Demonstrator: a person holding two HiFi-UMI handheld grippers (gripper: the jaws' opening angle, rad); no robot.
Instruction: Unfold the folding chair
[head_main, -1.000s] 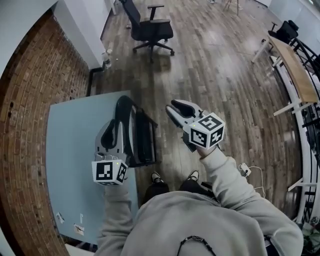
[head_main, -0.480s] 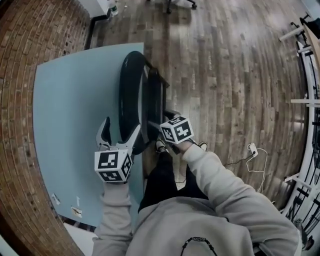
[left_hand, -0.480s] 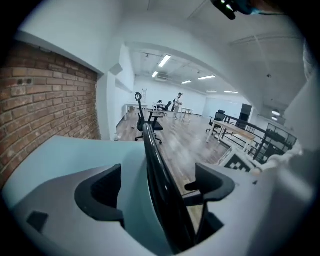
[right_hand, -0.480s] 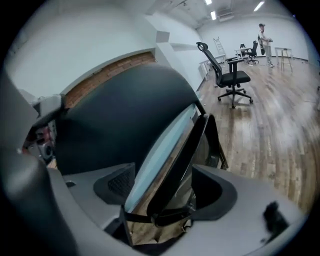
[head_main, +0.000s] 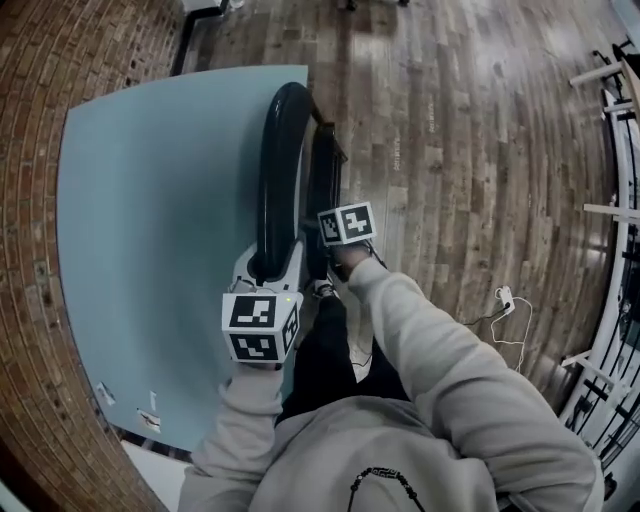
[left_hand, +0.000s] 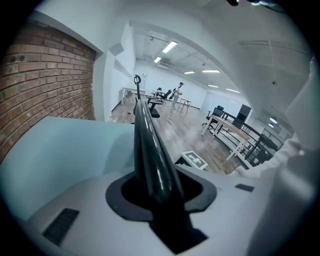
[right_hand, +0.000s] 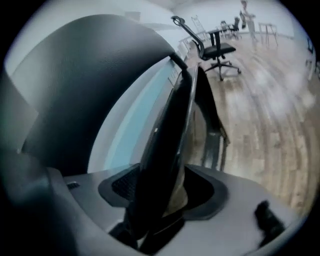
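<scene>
A black folding chair (head_main: 275, 170) stands folded, leaning against a pale blue panel (head_main: 150, 200). My left gripper (head_main: 265, 268) is at the near end of the curved back frame. In the left gripper view the glossy black frame tube (left_hand: 150, 150) runs straight between the jaws of the left gripper (left_hand: 161, 200), which are closing onto it. My right gripper (head_main: 330, 255) sits just right of it, under its marker cube, at the folded seat (head_main: 322, 185). The right gripper view shows the seat's edge (right_hand: 170, 130) between the closing jaws of the right gripper (right_hand: 160, 200), with pad surface still showing beside it.
A brick wall (head_main: 30, 150) lies left of the panel. Wooden floor (head_main: 450, 150) stretches to the right, with a white cable and plug (head_main: 505, 300) on it and desk frames (head_main: 610, 210) at the far right. The person's legs and shoes (head_main: 320, 295) are right behind the chair.
Both grippers came down from in front of the person onto the folded chair. The left went round the back frame tube, the right round the seat edge. The head view tipped down.
</scene>
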